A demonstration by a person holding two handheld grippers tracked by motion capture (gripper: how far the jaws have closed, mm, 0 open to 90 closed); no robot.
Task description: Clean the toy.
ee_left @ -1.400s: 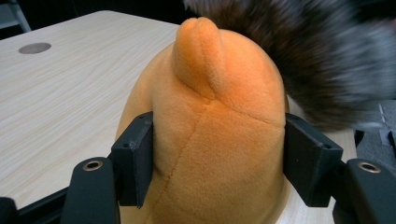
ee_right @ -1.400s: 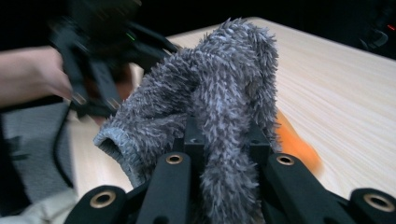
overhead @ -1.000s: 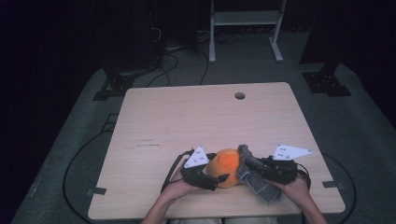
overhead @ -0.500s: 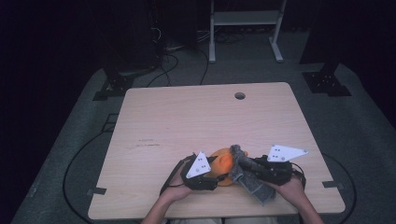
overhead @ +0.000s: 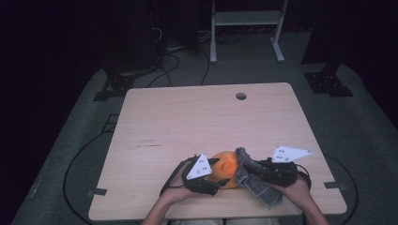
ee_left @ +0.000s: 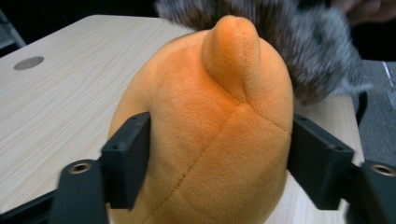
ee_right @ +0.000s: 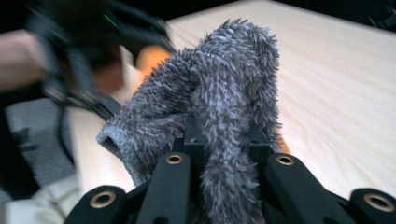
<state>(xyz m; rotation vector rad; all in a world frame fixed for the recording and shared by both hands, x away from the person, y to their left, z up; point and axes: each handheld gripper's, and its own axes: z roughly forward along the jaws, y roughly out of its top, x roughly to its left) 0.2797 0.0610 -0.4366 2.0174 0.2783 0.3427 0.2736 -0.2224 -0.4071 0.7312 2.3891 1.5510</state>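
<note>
- My left fingers [ee_left: 219,163] flank the orange plush toy [ee_left: 210,135] — just reopening, pads touching its sides.
- My right fingers [ee_right: 224,140] are clamped tight on the grey fuzzy sock [ee_right: 219,93], near the tabletop's [overhead: 197,122] near edge.

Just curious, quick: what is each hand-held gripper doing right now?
Left hand-held gripper: jaws just opening slightly, pressing the orange plush toy.
Right hand-held gripper: shut on the grey fuzzy sock.

I can read no text, label, brand, number or sign anywhere in these views. The worktop [overhead: 187,122] carries a few faint dark marks near its left side, but they are too small for me to make out as writing. The grey plates on the grippers show small dots, not letters. Nothing on the plush things bears a tag I can read.
</note>
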